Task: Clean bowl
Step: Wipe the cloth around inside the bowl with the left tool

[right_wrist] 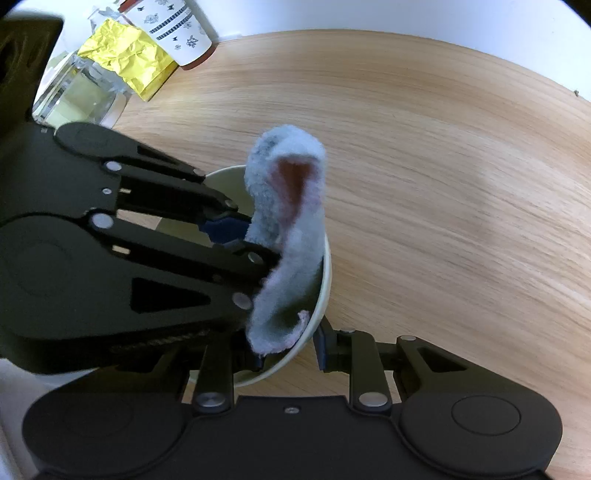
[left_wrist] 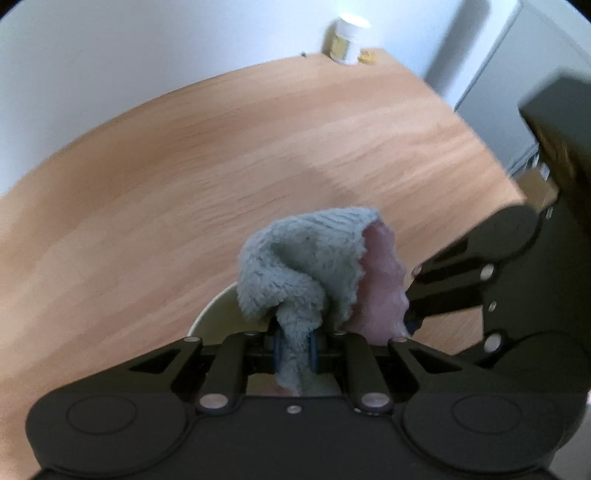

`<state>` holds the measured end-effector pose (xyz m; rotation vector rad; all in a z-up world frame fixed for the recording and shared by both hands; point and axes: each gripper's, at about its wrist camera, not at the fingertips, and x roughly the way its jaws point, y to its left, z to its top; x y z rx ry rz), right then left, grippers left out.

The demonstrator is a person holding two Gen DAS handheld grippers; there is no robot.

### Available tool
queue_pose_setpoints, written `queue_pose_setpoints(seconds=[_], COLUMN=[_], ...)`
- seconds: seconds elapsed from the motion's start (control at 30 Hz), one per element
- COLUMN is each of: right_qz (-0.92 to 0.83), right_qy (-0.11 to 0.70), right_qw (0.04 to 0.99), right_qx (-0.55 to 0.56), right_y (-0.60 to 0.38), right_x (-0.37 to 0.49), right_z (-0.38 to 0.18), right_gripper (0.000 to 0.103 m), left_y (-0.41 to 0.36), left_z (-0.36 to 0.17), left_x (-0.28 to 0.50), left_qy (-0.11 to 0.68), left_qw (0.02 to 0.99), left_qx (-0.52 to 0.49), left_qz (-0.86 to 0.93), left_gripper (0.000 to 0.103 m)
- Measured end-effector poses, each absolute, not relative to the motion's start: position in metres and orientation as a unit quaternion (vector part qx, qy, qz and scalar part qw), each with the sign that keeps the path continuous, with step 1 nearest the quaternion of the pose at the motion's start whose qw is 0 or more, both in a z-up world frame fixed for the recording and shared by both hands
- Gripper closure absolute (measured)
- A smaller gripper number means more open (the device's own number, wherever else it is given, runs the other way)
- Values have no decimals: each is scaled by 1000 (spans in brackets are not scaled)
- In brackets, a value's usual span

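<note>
A fluffy grey-blue cloth (left_wrist: pixel 295 269) with a pink underside is pinched between the blue pads of my left gripper (left_wrist: pixel 295 349), which is shut on it. Below it shows a piece of the cream bowl's rim (left_wrist: pixel 210 314). In the right wrist view the cloth (right_wrist: pixel 291 214) hangs inside the cream bowl (right_wrist: pixel 325 291), against its wall. My left gripper (right_wrist: pixel 236 230) reaches in from the left. My right gripper (right_wrist: pixel 290 356) is shut on the bowl's near rim, one finger inside and one outside. It also shows at the right of the left wrist view (left_wrist: pixel 410 299).
The wooden table (right_wrist: pixel 443 184) spreads to the right and beyond the bowl. A patterned white cup (right_wrist: pixel 177 33), a yellow foil packet (right_wrist: pixel 129 55) and a clear glass container (right_wrist: pixel 81 96) stand at the far left. A white jar (left_wrist: pixel 347 37) sits at the table's far edge.
</note>
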<state>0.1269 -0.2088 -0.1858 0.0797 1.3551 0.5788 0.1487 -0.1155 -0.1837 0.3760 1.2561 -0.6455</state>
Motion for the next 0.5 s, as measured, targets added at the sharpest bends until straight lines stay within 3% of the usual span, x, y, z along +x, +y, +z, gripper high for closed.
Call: queue_pose_setpoints(seconds=[0.5], right_qz=[225], right_qy=[622], right_qw=[749], right_qx=[22], right_y=[-212], right_x=[135], right_z=[-182], right_gripper=[75], left_y=[-115], left_z=[-183], left_x=[146], left_qy=[590], left_qw=[694], left_qx=[266], left_qz=[-315], left_gripper=[90])
